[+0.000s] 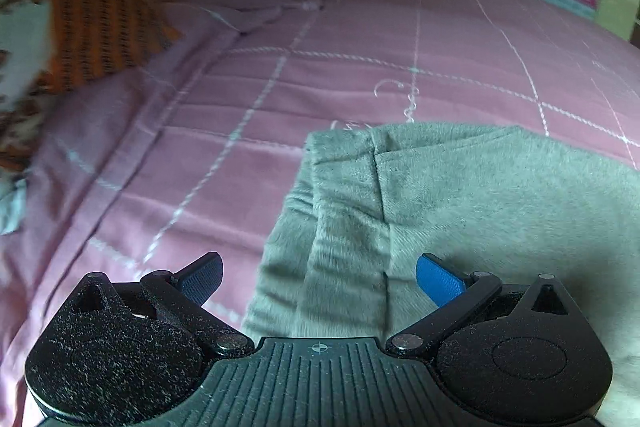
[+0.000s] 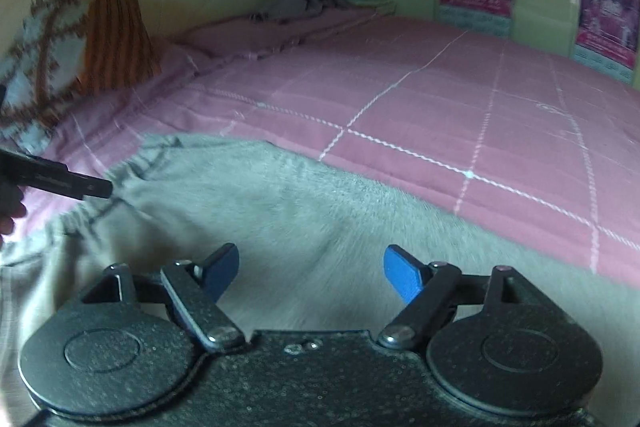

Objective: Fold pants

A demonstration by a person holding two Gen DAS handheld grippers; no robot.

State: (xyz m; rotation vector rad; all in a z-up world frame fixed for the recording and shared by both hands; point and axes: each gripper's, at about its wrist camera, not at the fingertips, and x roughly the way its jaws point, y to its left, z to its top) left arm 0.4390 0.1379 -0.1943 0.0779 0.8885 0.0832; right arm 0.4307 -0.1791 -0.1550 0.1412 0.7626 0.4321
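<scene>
On the bed (image 2: 440, 99) our grey pants (image 1: 480, 211) lie flat, waistband end leftward (likely already doubled). We hover the left gripper (image 1: 318, 281) and right gripper (image 2: 312, 273) wide apart and empty, probably picking edges.

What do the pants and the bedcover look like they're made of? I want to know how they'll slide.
Pants: grey-green, soft brushed or fleecy knit by the look; fuzzy matte nap, thick rounded folds, gathered waistband.
Bedcover: pink woven cloth, probably cotton or a blend; smooth, flat, matte, with thin white grid lines. Exact fibre can't be told.
The nap will likely drag somewhat on the sheet.
</scene>
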